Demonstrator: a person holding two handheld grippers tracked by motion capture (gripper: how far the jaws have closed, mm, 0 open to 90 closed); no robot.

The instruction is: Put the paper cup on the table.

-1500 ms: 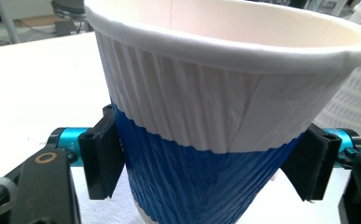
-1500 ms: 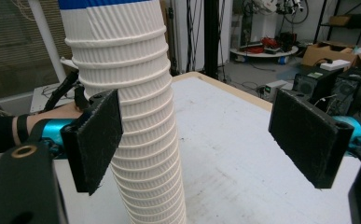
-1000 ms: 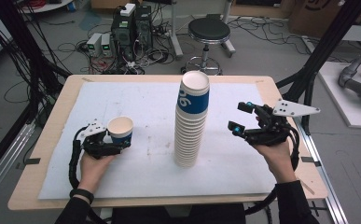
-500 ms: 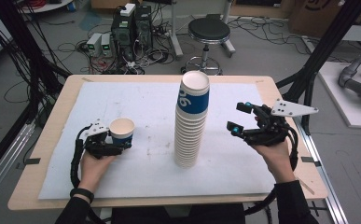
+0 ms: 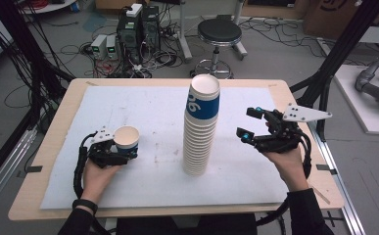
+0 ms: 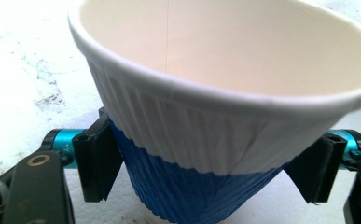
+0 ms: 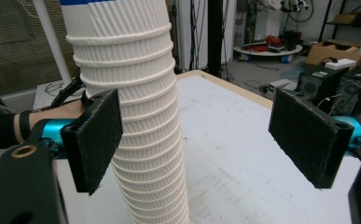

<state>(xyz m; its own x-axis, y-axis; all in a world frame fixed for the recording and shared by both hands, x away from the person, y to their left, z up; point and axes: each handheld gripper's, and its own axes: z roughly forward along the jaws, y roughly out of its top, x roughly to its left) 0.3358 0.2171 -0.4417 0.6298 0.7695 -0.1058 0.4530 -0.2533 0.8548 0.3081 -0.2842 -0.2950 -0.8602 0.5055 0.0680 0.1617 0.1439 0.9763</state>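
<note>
Left side of the table (image 5: 55, 122): the person's left hand (image 5: 96, 177) holds the left gripper (image 5: 112, 152) low over the white sheet (image 5: 143, 112) that covers most of the tabletop. Its two black pads are pressed against opposite sides of a single paper cup (image 5: 127, 139) — in the left gripper view the pads (image 6: 96, 161) bear on the blue lower band of the cup (image 6: 215, 116), one on each flank. The cup stands upright, mouth open to the top, white ribbed upper part, blue below. Whether its base rests on the sheet cannot be told.

Centre: a tall stack of cups (image 5: 201, 127) stands on the sheet, well apart from the single cup. The stack leans slightly; its top cup carries a blue band with white lettering and is open at the top.

Right side: the right hand (image 5: 287, 164) holds the right gripper (image 5: 248, 122) beside the stack, raised above the sheet and aimed toward it, not touching. Its jaws are spread wide — in the right gripper view the stack (image 7: 136, 116) rises just behind the left-hand pad (image 7: 96, 137), with the other pad far off to the right and only bare sheet (image 7: 234, 158) between. A grey three-cornered plate (image 5: 304, 113) sits on top of this gripper.
</note>
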